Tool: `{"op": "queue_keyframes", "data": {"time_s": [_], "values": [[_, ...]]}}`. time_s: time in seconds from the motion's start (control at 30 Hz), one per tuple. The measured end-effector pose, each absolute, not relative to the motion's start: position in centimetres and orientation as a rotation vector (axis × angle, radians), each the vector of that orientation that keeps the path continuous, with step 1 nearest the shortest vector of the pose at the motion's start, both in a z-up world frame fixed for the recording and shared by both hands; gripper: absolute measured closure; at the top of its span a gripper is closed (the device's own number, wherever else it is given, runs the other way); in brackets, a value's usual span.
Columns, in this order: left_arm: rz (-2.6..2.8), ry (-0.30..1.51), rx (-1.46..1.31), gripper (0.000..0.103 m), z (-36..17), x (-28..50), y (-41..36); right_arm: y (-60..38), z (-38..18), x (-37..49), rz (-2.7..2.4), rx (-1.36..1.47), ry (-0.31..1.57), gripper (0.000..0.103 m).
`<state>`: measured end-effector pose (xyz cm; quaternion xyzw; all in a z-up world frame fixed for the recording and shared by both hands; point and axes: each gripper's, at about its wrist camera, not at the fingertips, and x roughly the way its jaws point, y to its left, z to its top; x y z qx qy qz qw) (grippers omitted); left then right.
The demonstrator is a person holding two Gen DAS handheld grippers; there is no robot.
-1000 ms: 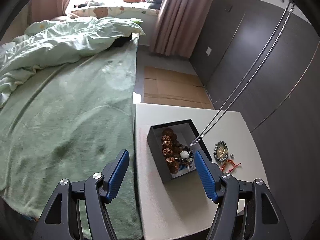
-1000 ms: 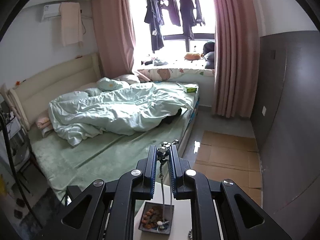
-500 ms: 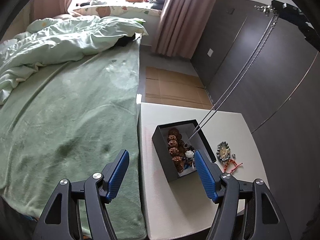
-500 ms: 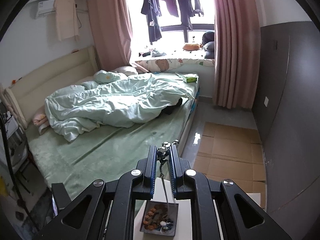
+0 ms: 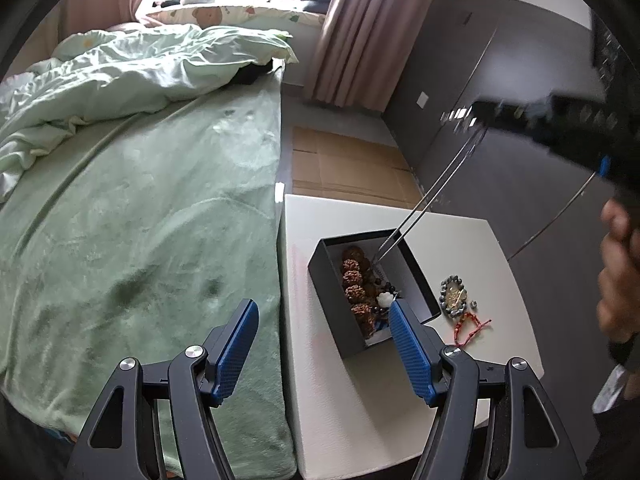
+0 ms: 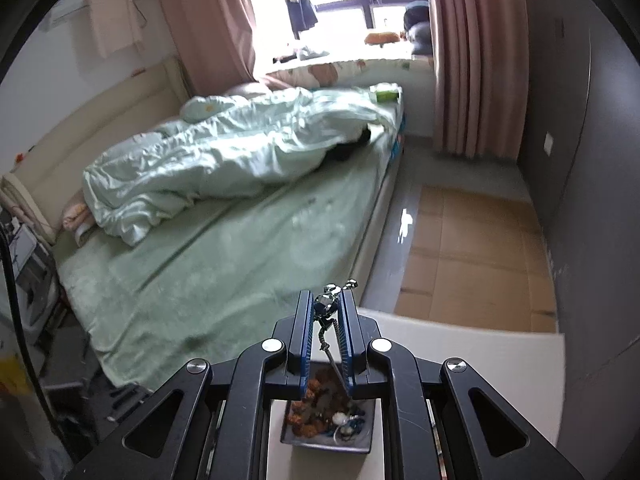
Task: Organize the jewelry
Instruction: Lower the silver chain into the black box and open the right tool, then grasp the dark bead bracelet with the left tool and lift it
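Note:
A black jewelry box sits on the white table and holds brown seed beads and a white charm. My right gripper is shut on a silver chain necklace and holds it high; the chain hangs down and its lower end reaches into the box. The box also shows below the right gripper. My left gripper is open and empty, hovering near the box's near end. A dark beaded bracelet and a red string bracelet lie on the table right of the box.
A bed with a green blanket borders the table on the left. A dark wardrobe stands to the right. Cardboard sheets cover the floor beyond the table. The person's hand holds the right gripper at the right edge.
My right gripper has come lower with the necklace, and the chain's lower end has sunk into the box. My left gripper has stayed open near the box.

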<state>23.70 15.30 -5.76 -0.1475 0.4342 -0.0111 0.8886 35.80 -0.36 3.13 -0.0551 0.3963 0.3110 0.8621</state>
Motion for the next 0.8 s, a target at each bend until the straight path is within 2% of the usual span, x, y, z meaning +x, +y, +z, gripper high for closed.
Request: {"op": "queue_keyframes", "data": {"time_s": [0.2, 0.23, 0.27, 0.33, 0.73, 0.8], "values": [[-0.019, 0.905, -0.306, 0.034, -5.9, 23.8, 15.4, -0.4, -0.8, 36.5, 0.647, -0.136, 0.939, 0.089], [-0.020, 0.904, -0.304, 0.034, -5.8, 23.9, 15.3, -0.6, -1.3, 36.6, 0.649, -0.130, 0.960, 0.083], [-0.021, 0.903, -0.303, 0.034, -5.8, 23.9, 15.2, -1.0, -1.5, 36.7, 0.653, -0.122, 0.973, 0.071], [-0.025, 0.902, -0.300, 0.034, -5.7, 24.0, 15.0, -1.7, -1.8, 36.7, 0.658, -0.107, 0.977, 0.061], [-0.111, 0.923, -0.222, 0.034, -5.4, 26.4, 9.8, -11.6, -3.6, 36.3, 0.614, 0.032, 1.015, 0.060], [-0.131, 0.932, -0.202, 0.034, -5.5, 26.8, 8.6, -13.4, -4.1, 36.0, 0.601, 0.040, 1.025, 0.057]]}}
